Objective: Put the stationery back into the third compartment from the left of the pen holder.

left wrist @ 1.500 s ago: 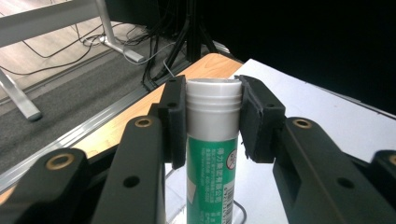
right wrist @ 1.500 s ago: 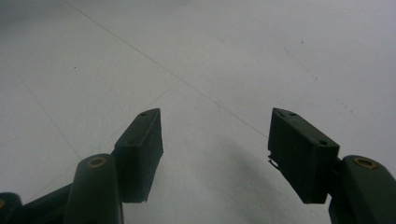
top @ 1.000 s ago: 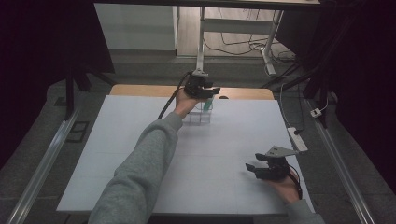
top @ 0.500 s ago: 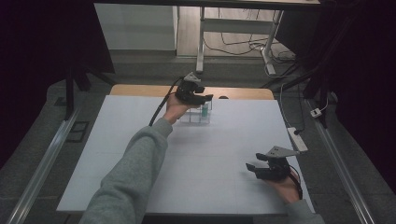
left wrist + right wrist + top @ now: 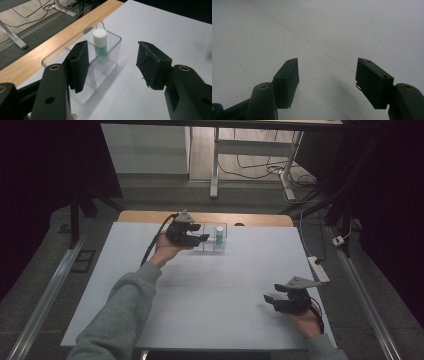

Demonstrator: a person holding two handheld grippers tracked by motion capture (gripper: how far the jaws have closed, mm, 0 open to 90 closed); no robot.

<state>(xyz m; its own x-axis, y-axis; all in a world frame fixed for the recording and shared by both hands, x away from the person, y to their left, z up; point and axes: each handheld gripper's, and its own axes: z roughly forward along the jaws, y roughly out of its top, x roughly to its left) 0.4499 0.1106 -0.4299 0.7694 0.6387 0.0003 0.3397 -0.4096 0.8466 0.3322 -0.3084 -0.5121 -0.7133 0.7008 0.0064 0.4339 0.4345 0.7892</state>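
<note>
Bottle work is the step in hand, judged from where the left hand-held gripper points. Nearest, the right hand-held gripper rests at the near right of the white worktop, jaws wide apart and holding nothing; it is best left parked there. Farther off, the left hand-held gripper sits at the far middle of the worktop, just left of the clear divided box. Its jaws have just been opening, and nothing is pressed between them. The white-capped green bottle stands upright in the box's far compartment. To do this well, bring the jaws over the cap, clear of the acrylic walls, and close squarely so the light box does not tip.
</note>
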